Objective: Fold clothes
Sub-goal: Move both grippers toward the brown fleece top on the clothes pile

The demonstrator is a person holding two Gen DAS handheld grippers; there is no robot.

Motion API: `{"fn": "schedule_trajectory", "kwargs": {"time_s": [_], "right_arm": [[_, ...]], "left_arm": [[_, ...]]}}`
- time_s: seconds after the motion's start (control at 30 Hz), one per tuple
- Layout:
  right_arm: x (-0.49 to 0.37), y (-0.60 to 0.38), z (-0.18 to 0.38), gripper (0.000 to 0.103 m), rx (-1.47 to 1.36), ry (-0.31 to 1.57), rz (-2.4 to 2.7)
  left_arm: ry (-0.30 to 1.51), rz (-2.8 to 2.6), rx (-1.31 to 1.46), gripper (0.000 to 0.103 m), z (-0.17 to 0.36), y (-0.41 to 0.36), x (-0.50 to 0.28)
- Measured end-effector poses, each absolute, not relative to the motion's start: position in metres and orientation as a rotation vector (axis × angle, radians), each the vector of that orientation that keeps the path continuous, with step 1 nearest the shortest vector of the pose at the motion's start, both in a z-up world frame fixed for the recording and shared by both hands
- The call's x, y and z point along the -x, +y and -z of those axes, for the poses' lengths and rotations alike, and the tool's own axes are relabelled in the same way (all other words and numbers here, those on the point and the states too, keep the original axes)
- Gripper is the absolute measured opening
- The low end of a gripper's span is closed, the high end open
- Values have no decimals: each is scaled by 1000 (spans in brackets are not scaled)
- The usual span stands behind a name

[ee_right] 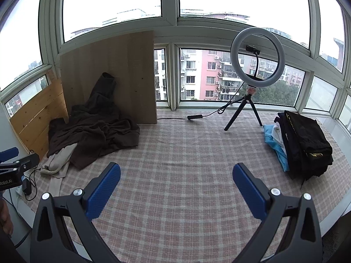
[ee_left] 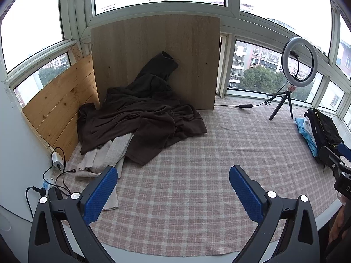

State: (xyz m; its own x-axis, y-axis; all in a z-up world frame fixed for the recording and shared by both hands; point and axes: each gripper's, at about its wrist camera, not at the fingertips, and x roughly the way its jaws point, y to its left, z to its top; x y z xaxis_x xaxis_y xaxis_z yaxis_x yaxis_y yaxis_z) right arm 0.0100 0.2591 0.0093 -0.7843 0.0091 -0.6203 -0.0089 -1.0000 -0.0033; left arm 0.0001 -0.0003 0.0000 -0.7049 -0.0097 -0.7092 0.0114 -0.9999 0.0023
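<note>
A crumpled dark brown garment (ee_left: 140, 116) lies heaped at the back left of the checked cloth (ee_left: 208, 175), partly leaning on a wooden board. It also shows in the right wrist view (ee_right: 94, 129). A beige ribbed garment (ee_left: 105, 155) sticks out from under it, also seen from the right (ee_right: 58, 160). My left gripper (ee_left: 173, 173) is open and empty above the cloth, short of the heap. My right gripper (ee_right: 176, 171) is open and empty over the bare middle. A stack of folded clothes (ee_right: 305, 142), black on top of blue and white, sits at the right.
A ring light on a tripod (ee_right: 252, 81) stands at the back right, its cable (ee_right: 195, 116) lying on the cloth. A wooden board (ee_left: 153, 59) leans on the window. A power strip and charger cables (ee_left: 54, 171) lie at the left edge.
</note>
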Motion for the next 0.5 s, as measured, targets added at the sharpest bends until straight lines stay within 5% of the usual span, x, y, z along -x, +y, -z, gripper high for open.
{"fn": "schedule_trajectory", "kwargs": {"time_s": [0.5], "right_arm": [[-1, 254, -16, 103, 954, -73, -3039]], "left_arm": [[64, 2898, -1249, 102, 12, -31, 9]]}}
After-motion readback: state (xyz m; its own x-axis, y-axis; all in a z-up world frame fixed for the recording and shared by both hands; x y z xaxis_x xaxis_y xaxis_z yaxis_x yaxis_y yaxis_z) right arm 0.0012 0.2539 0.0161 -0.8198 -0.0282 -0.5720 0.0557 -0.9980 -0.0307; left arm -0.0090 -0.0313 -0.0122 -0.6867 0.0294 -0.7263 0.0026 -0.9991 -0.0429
